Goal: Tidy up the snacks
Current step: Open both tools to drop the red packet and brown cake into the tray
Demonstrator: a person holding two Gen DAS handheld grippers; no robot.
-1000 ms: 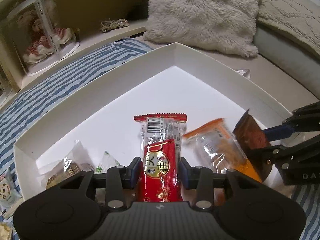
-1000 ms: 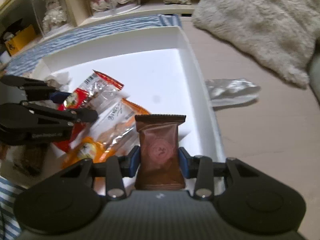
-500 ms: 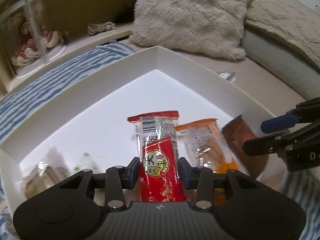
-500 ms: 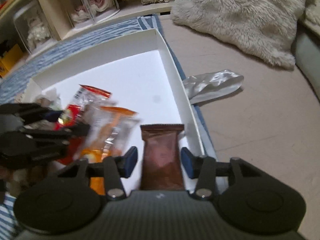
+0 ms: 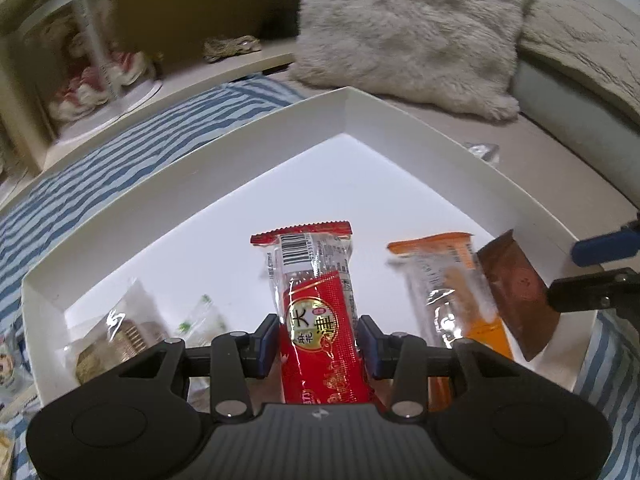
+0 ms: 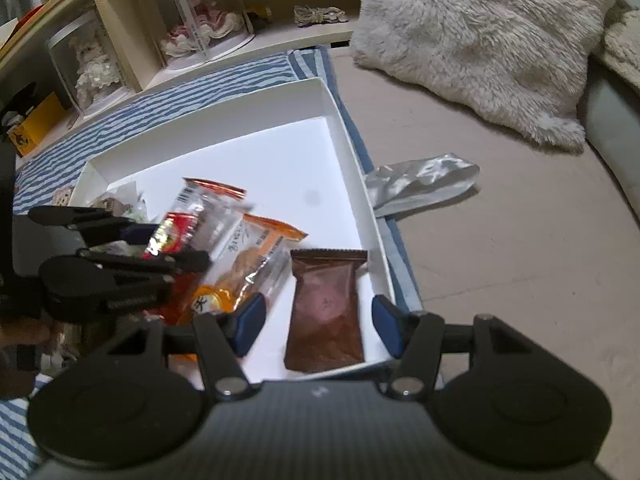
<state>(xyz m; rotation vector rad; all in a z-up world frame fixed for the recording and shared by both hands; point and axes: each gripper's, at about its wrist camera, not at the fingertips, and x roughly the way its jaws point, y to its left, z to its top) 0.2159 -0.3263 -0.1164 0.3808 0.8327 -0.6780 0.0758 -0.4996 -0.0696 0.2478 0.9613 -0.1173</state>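
A white shallow box (image 5: 240, 152) lies on a striped cloth. My left gripper (image 5: 318, 340) is shut on a red snack packet (image 5: 316, 308) and holds it over the box's near edge. My right gripper (image 6: 318, 326) is open; a brown snack packet (image 6: 326, 308) lies free between its fingers, in the box's near right corner. An orange packet (image 6: 248, 264) lies in the box between the two. In the left wrist view the orange packet (image 5: 452, 280) and brown packet (image 5: 516, 292) lie to the right, with the right gripper's fingers (image 5: 600, 246) beside them.
Other wrapped snacks (image 5: 120, 336) lie in the box's left corner. A silver foil bag (image 6: 420, 184) lies outside the box on the beige surface. A fluffy cushion (image 6: 480, 40) is behind, and shelves with clear display cases (image 6: 192, 20) at the back left.
My right gripper opened and let go of the brown packet, which now lies in the box corner, and drew back a little. My left gripper still holds the red packet.
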